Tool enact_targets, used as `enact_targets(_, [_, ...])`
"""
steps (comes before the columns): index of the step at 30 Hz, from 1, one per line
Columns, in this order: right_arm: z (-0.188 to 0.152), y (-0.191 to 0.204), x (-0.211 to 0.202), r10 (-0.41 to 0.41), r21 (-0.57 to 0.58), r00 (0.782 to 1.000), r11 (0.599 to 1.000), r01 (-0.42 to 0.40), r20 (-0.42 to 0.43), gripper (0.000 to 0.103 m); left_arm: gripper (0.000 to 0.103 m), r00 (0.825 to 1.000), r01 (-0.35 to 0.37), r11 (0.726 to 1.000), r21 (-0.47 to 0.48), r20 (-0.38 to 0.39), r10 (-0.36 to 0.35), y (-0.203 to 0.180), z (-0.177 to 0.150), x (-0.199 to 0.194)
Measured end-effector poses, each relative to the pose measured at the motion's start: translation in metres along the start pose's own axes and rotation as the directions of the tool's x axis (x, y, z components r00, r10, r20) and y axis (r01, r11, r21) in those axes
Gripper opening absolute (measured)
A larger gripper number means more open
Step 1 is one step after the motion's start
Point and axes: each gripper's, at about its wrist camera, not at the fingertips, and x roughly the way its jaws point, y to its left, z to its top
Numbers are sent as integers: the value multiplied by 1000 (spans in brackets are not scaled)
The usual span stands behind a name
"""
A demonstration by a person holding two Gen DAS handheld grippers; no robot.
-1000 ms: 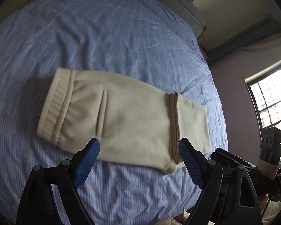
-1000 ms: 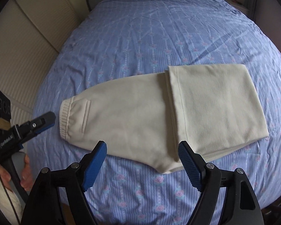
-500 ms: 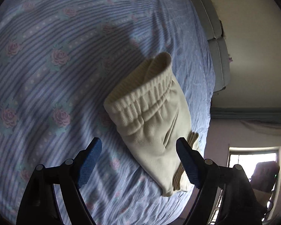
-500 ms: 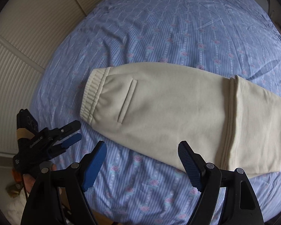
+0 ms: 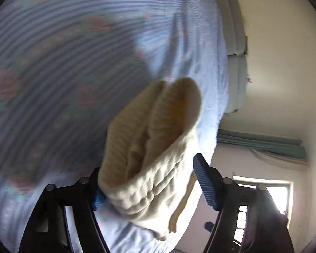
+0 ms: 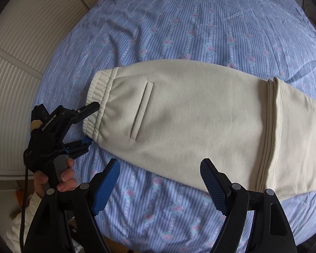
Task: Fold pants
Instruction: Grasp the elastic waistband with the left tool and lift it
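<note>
Lay flat on the blue striped, rose-printed bedsheet (image 6: 200,21): cream fleece pants (image 6: 200,109), already doubled once, long axis running from the ribbed elastic waistband (image 6: 97,103) at the left to the folded leg end (image 6: 292,137) at the right. Reached the waistband first with the left gripper (image 6: 88,124), fingers spread wide, one at the upper edge of the band and one at its lower corner, not yet closed on the cloth; seen close up from the left wrist, waistband filling the gap. Hovered above the near long edge with the right gripper (image 6: 160,187), fingers wide apart, clear of the cloth, nearer the middle than either end. Judged: next fold likely to carry waistband toward the leg end.
</note>
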Motion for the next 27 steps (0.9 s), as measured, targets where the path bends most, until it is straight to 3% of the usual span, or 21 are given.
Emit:
enact_targets(3, [-1,-11,-4,18,36,1000,999,-18,14,79,60,985,170,985,28,1,-170,-15,0,-4])
enact_targets(5, [-2,-20,-9,14,60,999,998,-16,31,79,60,982,187,982,31,15,-187,-21,-1,1])
enact_targets(7, [-1,-28,-11,8,84,999,996,-12,40,79,60,995,101,994,48,7,-102,-24,1,14])
enact_targets(9, [0,-35,-11,11,108,999,994,-15,41,79,60,998,-51,998,43,33,49,-24,4,23])
enact_targets(11, [0,-42,-13,6,134,999,991,-13,46,79,57,990,-138,989,45,38,137,-24,6,32])
enact_targets(13, [0,-48,-17,-12,146,998,989,4,54,79,35,974,-226,972,70,49,222,-30,6,35])
enact_targets(16, [-4,-53,-23,-24,140,997,990,14,68,79,28,953,-299,947,119,82,291,-51,-3,28])
enact_targets(19, [-14,-66,-36,-28,154,994,988,12,103,79,26,935,-352,908,228,133,329,-94,-19,18])
enact_targets(25, [-48,-121,-80,-29,259,980,966,-24,197,79,26,893,-450,784,428,220,393,-190,-71,12])
enact_targets(27, [-61,-141,-101,-46,288,971,957,-24,235,79,26,891,-453,755,474,219,397,-218,-84,20])
